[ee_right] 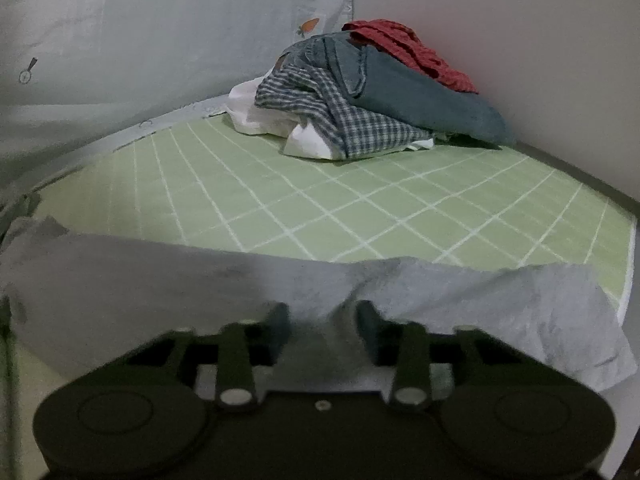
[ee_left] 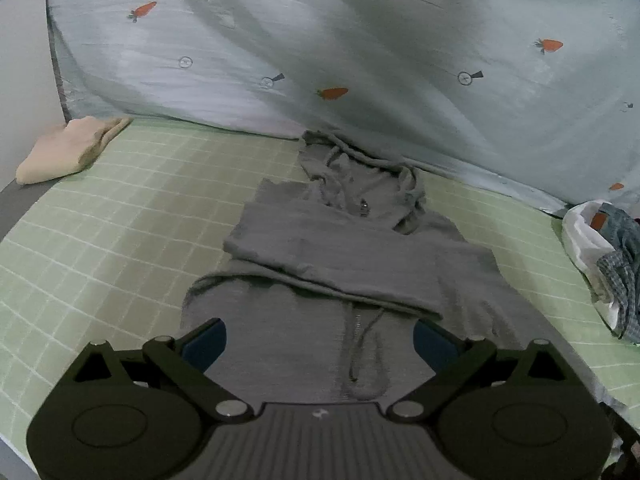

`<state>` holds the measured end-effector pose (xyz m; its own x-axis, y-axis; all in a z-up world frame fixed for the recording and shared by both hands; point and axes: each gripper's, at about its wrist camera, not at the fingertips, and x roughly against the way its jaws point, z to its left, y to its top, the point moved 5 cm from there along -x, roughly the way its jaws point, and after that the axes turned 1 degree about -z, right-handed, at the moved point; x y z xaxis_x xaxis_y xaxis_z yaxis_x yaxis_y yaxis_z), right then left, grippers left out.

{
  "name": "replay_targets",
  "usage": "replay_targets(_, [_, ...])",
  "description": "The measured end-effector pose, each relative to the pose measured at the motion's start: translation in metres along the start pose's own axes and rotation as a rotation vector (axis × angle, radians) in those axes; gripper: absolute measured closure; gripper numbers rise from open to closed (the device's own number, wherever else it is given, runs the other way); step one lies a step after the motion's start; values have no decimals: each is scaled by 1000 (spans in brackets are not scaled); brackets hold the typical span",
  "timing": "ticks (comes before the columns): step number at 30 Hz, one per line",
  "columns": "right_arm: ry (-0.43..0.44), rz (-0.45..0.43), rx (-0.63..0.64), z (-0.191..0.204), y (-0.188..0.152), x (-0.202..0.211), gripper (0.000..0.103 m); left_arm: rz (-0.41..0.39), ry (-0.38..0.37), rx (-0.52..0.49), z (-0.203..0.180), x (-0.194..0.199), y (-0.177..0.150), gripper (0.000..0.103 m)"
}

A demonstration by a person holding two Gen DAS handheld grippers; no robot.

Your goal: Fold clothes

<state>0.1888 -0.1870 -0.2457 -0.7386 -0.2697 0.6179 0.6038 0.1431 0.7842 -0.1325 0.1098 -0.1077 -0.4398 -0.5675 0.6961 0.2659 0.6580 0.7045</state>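
Two hand-held grippers are in my hands above a bed covered by a green checked sheet [ee_left: 100,240]. My left hand-held gripper [ee_left: 320,340] stands wide, with nothing between its blue pads; it hangs over the lower body of the grey hoodie [ee_left: 340,248], which lies flat on the sheet with a sleeve folded across its chest and the hood towards the pale carrot-print quilt [ee_left: 360,40]. My right hand-held gripper [ee_right: 322,326] is narrow, its jaws pinching a raised fold of the hoodie's grey fabric [ee_right: 460,300] at the garment's edge, lifted off the sheet. Beyond it, in the far corner, sits a pile of unfolded clothes [ee_right: 360,108]: a checked shirt, something white, denim, and a red piece on top. A folded beige garment [ee_left: 68,152] lies at the far left of the bed, well apart from the hoodie.
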Motion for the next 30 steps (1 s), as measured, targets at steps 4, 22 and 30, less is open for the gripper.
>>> replay_targets(4, [96,41,-10,31,6,-6,97,-14,19,-1,12,5,4,4])
replay_targets(22, [179,27,99,97,10,15,13,-27,32,-3,30,-2,21,4])
replay_targets(30, [4,86,58,53,4,-16,1,6,-5,-48,18,-14,23,4])
